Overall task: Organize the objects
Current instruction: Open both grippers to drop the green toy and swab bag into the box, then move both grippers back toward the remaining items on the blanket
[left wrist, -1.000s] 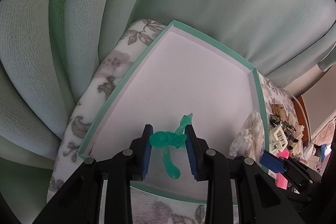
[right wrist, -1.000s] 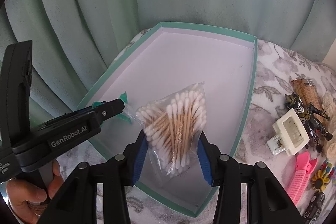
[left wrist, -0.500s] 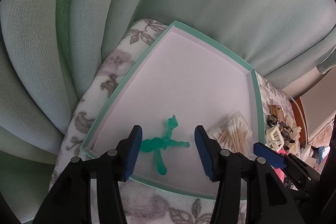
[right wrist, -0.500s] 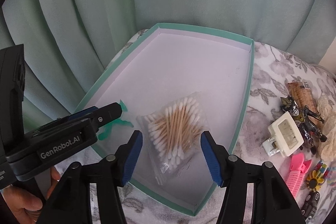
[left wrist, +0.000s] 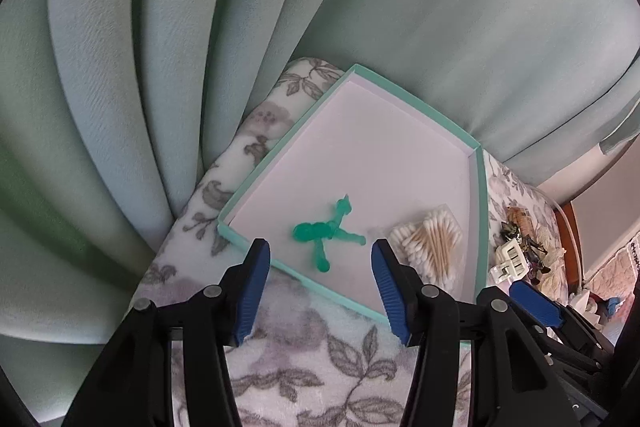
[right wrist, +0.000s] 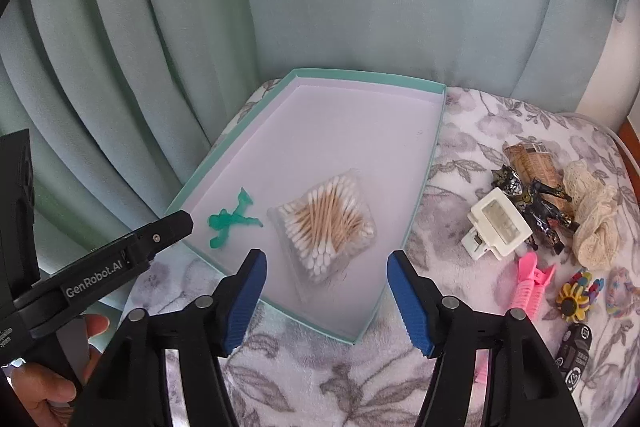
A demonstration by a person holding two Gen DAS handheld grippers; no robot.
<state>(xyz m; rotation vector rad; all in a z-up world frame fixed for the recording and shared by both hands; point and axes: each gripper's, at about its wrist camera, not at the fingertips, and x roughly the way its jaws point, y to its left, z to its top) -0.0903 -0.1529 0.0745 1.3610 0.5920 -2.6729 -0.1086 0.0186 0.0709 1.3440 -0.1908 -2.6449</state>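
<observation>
Blue ribbed pads on both of my tools stand wide apart and grip nothing: the left gripper (left wrist: 320, 267) is released above the near rim of the box, and the right gripper (right wrist: 324, 279) is released in the same way a little further right. Just ahead of the left fingers, and between their lines, lies the small translucent green plastic figure (left wrist: 326, 233), flat on the white floor, apart from both pads. Ahead of the right fingers lies the clear plastic bag of cotton swabs with wooden sticks (right wrist: 326, 217), also flat, near the pads but not touching them. Both things rest in the near part of the shallow white cardboard box with a mint-green rim (right wrist: 434, 151), side by side, the figure to the left and the bag to the right; I judge they were put close to the front because this is the easiest place to reach over the low wall. The far half of the box has free floor, so I think it is kept for the rest. On the grey flowered blanket (right wrist: 460, 123) to the right wait the cream hair claw clip (right wrist: 496, 225), the pink clip (right wrist: 530, 285) and other small toys, well apart from my fingers.
</observation>
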